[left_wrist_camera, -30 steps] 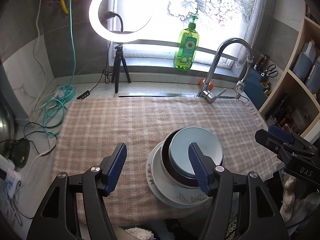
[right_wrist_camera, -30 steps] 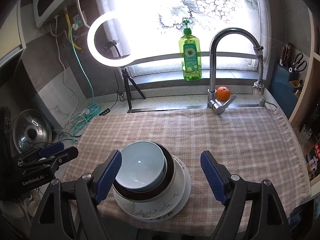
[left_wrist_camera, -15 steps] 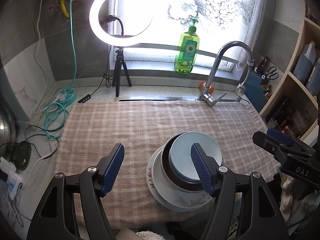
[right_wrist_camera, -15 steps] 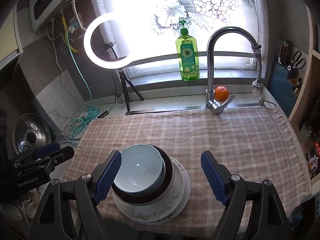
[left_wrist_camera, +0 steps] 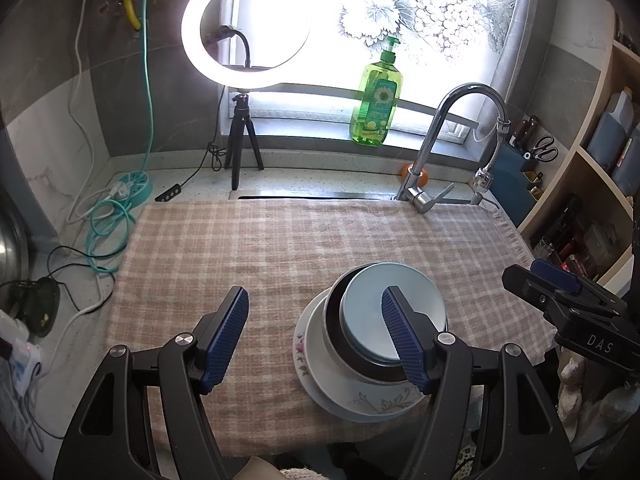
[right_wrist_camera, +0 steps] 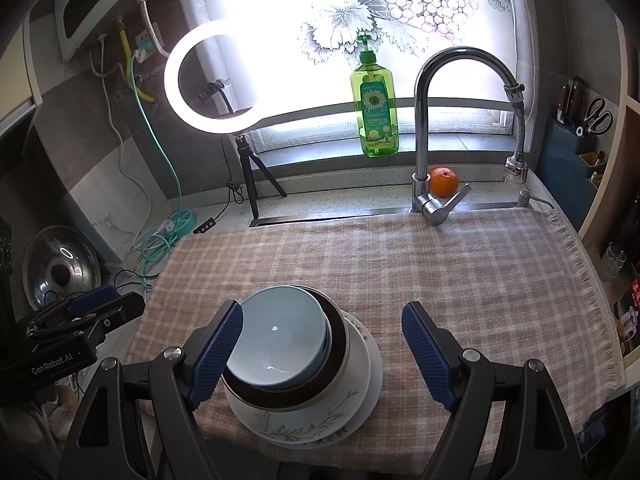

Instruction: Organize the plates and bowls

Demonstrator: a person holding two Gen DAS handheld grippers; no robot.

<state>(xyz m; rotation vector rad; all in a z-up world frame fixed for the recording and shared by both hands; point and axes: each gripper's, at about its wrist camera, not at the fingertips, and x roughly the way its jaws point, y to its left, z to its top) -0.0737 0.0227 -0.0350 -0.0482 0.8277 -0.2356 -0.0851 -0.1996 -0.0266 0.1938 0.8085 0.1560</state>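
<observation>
Reading the writing first, we are seeing "DAS" on the right gripper [left_wrist_camera: 560,292] body at the right edge of the left view, and "GenRobot.AI" on the left gripper [right_wrist_camera: 86,304] body at the left edge of the right view; the green soap bottle [right_wrist_camera: 375,100] on the far sill is carrying a sunflower label whose print is too small to read. We are holding both claws spread wide, pinching nothing. The light blue bowl [right_wrist_camera: 280,336] is sitting inside a dark-rimmed bowl [right_wrist_camera: 340,340], and both are resting on white plates [right_wrist_camera: 304,424] with leaf and flower prints, at the near edge of the checked cloth [right_wrist_camera: 460,264].
</observation>
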